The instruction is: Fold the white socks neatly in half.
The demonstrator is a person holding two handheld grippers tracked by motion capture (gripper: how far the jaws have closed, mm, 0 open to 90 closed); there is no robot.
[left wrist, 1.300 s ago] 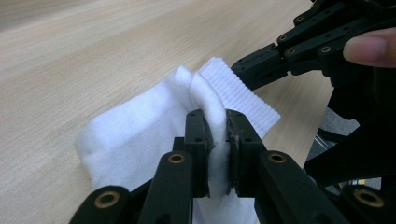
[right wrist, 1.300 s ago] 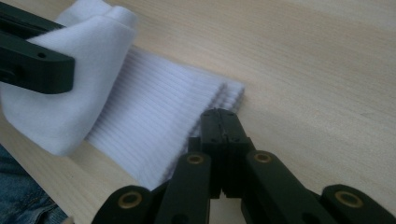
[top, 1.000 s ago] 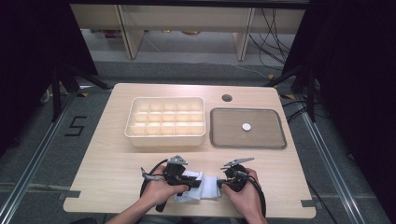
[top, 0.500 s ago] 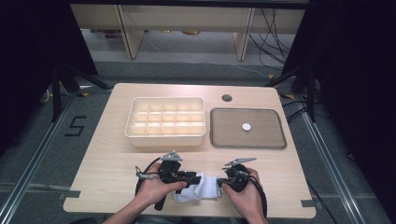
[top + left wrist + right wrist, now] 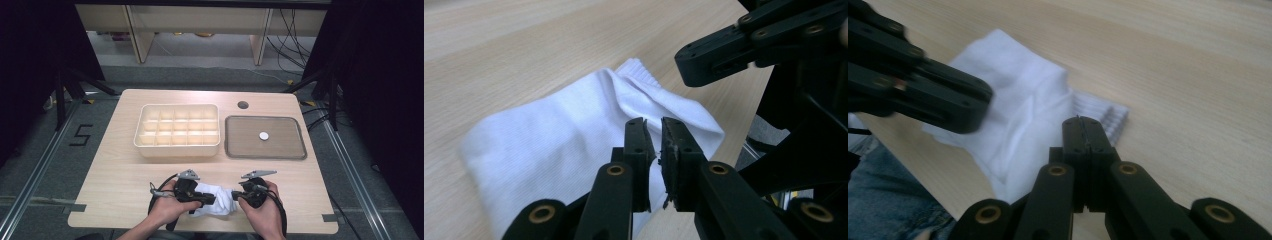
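A white sock (image 5: 216, 201) lies bunched on the wooden table (image 5: 120, 185) near its front edge, between my two hands. My left gripper (image 5: 209, 198) reaches over it from the left. In the left gripper view its jaws (image 5: 659, 126) have just been closing to a narrow slit, with white cloth (image 5: 549, 135) in the slit. My right gripper (image 5: 236, 195) meets the sock from the right, jaws (image 5: 1083, 121) shut tight at the ribbed cuff (image 5: 1105, 115). Whether cloth is pinched there is hidden.
A cream box of several compartments (image 5: 175, 106) stands mid-table. To its right is a grey tray (image 5: 228, 140) with a small white disc (image 5: 263, 135) in it. A round hole (image 5: 243, 105) is in the tabletop behind. The table's front edge is just below my hands.
The sock has gone from a flatter, squarer patch to a bunched heap between the grippers. Both hands have stayed almost where they were.
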